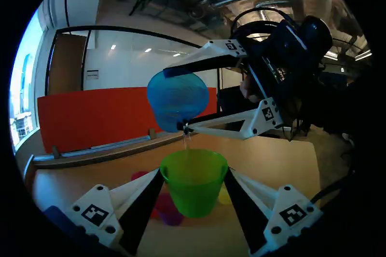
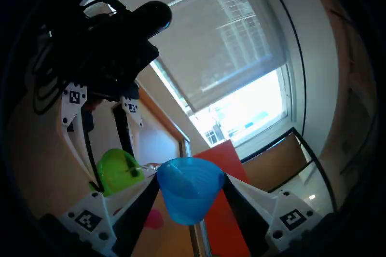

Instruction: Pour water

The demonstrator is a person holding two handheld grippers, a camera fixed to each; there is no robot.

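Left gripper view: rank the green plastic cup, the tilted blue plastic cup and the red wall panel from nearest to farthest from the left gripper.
1. Nearest: the green plastic cup, clamped in the left gripper, low centre.
2. Next: the blue plastic cup, above it, tilted, trickling water down.
3. Farthest: the red wall panel, behind the wooden table, left.

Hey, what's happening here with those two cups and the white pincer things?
A person is pouring water using two handheld grippers. The left gripper holds a green cup upright over a wooden table. The right gripper holds a blue cup tipped above it, and a thin stream of water is falling into the green cup. Other coloured cups sit on the table.
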